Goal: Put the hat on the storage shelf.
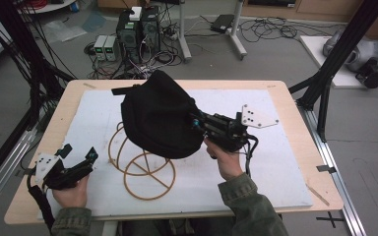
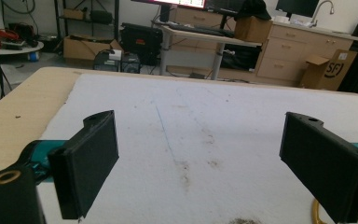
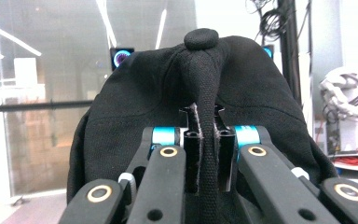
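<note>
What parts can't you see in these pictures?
- Top of the wire stand: high view, hidden under the black cap.
- The cap's brim: not clear in the right gripper view, where the right gripper pinches a fold of the crown.
- Small boxes on the floor: high view, too small to identify.
- Stand's ring: left gripper view, cut off at the bottom edge.

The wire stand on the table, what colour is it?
Tan-orange wire stand, clearest in the high view.
</note>
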`<state>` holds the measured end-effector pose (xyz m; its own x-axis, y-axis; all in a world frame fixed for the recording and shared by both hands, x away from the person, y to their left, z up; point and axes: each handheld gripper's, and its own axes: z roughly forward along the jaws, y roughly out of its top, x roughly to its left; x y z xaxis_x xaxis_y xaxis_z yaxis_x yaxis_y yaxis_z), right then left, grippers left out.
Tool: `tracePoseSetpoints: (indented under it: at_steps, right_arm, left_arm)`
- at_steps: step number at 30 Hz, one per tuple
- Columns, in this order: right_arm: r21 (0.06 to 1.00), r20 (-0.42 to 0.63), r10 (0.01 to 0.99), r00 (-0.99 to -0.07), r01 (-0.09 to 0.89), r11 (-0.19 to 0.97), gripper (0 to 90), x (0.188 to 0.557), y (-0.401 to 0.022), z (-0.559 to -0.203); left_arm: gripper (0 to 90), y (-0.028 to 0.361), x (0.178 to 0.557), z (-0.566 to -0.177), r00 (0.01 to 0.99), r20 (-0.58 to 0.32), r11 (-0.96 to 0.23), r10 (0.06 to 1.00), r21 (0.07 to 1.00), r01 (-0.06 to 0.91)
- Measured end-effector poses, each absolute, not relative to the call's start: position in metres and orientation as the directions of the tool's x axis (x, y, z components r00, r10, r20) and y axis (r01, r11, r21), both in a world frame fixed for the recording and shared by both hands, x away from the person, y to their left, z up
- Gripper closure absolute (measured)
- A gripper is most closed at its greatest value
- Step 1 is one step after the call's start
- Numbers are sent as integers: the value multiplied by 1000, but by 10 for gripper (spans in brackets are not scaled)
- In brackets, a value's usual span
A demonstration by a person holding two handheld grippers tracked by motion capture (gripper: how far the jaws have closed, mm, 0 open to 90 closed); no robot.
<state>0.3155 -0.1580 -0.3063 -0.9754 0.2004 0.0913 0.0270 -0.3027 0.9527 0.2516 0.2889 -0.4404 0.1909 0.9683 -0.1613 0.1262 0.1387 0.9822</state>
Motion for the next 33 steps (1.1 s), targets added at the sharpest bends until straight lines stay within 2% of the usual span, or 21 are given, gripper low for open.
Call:
tracePoseSetpoints:
  at_steps: [10,19,33]
  right_arm:
    - [986,60,139,-988,36,-163,864,321,-128,-290]
    - [999,15,111,-994,18,31,858,319,-103,-285]
    - [998,-19,113,-993,-12,67,850,315,-97,-282]
  left_arm:
    - [117,293,251,-441,182,-170,148,969,981,129]
    - [117,294,252,-441,185,-167,144,968,981,131]
    - [117,292,253,-441,194,-167,143,967,981,132]
